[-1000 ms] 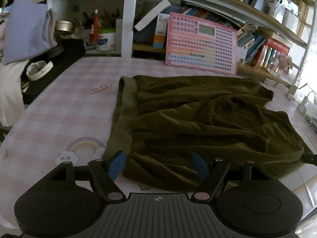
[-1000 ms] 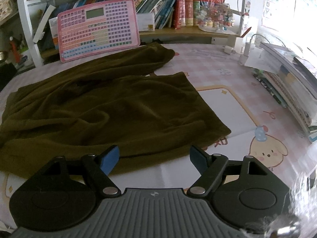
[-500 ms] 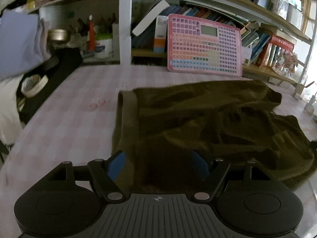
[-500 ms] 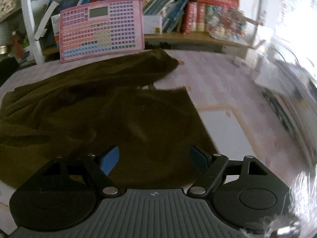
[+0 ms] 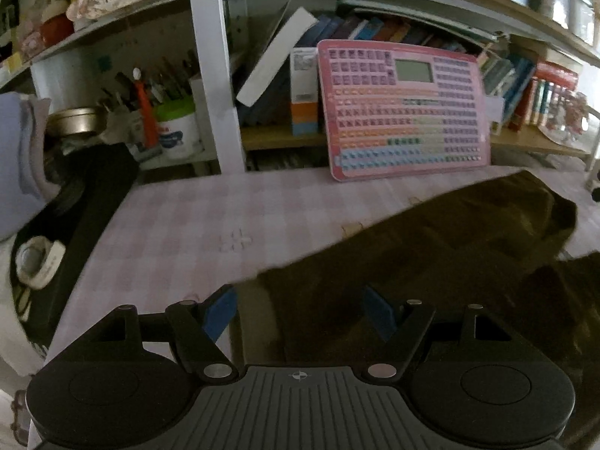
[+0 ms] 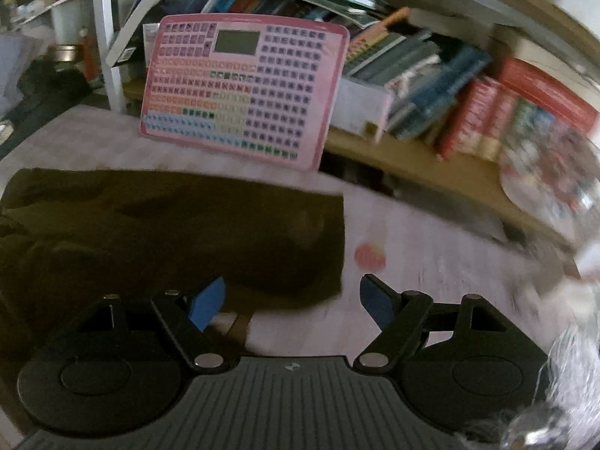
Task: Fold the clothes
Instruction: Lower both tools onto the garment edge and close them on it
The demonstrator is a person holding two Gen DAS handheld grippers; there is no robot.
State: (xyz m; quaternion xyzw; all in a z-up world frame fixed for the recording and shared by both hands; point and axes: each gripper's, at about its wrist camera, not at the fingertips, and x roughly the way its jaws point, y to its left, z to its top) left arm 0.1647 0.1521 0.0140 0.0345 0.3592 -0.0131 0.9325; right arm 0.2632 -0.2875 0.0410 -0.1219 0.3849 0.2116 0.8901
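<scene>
Bare checked worktop lies open toward eleven o'clock; the pink keyboard toy and bookshelf block twelve; a dark green garment covers three o'clock; black bag crowds nine.

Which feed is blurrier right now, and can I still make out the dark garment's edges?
Right wrist: heavy motion smear on the bookshelf and checked tablecloth; the garment is a dim olive mass, right edge readable. Left wrist: milder blur, pink keypad board legible; garment underexposed, folds barely visible.
</scene>
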